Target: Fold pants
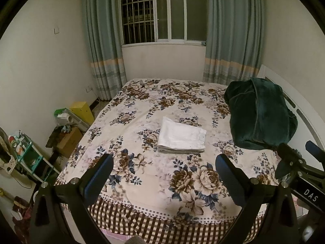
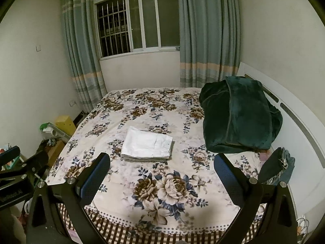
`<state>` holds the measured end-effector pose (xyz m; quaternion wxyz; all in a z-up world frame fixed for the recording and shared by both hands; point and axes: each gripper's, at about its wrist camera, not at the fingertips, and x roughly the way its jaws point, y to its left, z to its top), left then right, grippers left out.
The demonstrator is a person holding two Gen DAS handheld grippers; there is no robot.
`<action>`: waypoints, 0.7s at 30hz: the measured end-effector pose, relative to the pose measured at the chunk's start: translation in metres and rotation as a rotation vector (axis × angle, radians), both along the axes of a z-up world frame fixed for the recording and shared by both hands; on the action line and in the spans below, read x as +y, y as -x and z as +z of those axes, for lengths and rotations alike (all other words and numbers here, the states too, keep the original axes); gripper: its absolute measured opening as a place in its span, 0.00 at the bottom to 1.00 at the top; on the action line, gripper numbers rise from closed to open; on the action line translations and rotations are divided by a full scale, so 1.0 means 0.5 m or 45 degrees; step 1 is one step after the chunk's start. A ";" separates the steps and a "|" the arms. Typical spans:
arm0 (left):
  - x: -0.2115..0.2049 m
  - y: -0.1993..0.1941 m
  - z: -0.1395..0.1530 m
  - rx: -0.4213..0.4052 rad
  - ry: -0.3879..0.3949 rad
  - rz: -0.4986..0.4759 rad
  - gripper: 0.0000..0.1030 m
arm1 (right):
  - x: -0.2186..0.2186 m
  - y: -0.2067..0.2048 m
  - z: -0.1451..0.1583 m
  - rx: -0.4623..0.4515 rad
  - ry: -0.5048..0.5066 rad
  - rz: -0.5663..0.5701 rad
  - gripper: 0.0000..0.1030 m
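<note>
White pants (image 1: 181,136) lie folded into a neat flat rectangle in the middle of the floral bedspread (image 1: 154,183); they also show in the right wrist view (image 2: 146,144). My left gripper (image 1: 164,162) is open and empty, held above the near part of the bed, well short of the pants. My right gripper (image 2: 161,161) is open and empty too, at about the same distance from the pants. The right gripper also shows at the right edge of the left wrist view (image 1: 297,158); the left gripper's fingers show at the left edge of the right wrist view (image 2: 26,156).
A dark green blanket (image 1: 260,113) is bundled at the bed's right side against the white headboard (image 2: 300,134). A small dark cloth item (image 2: 282,164) lies near the bed's right edge. Boxes, a shelf and clutter (image 1: 67,126) fill the floor left of the bed. A curtained window (image 1: 162,12) is behind.
</note>
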<state>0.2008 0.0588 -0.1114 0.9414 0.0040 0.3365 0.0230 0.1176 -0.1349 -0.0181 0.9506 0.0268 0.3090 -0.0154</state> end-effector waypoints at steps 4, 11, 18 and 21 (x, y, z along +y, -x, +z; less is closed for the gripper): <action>-0.001 0.000 0.002 -0.001 0.001 -0.001 1.00 | 0.000 -0.004 0.002 -0.003 0.001 0.006 1.00; 0.000 -0.003 0.011 0.000 0.012 -0.008 1.00 | 0.001 -0.003 0.000 -0.001 -0.002 0.001 1.00; -0.007 -0.008 0.019 -0.012 0.004 -0.013 1.00 | 0.001 -0.001 0.000 -0.002 0.001 0.000 1.00; -0.012 -0.008 0.023 -0.022 -0.002 -0.012 1.00 | 0.001 -0.002 0.001 -0.001 0.001 0.001 1.00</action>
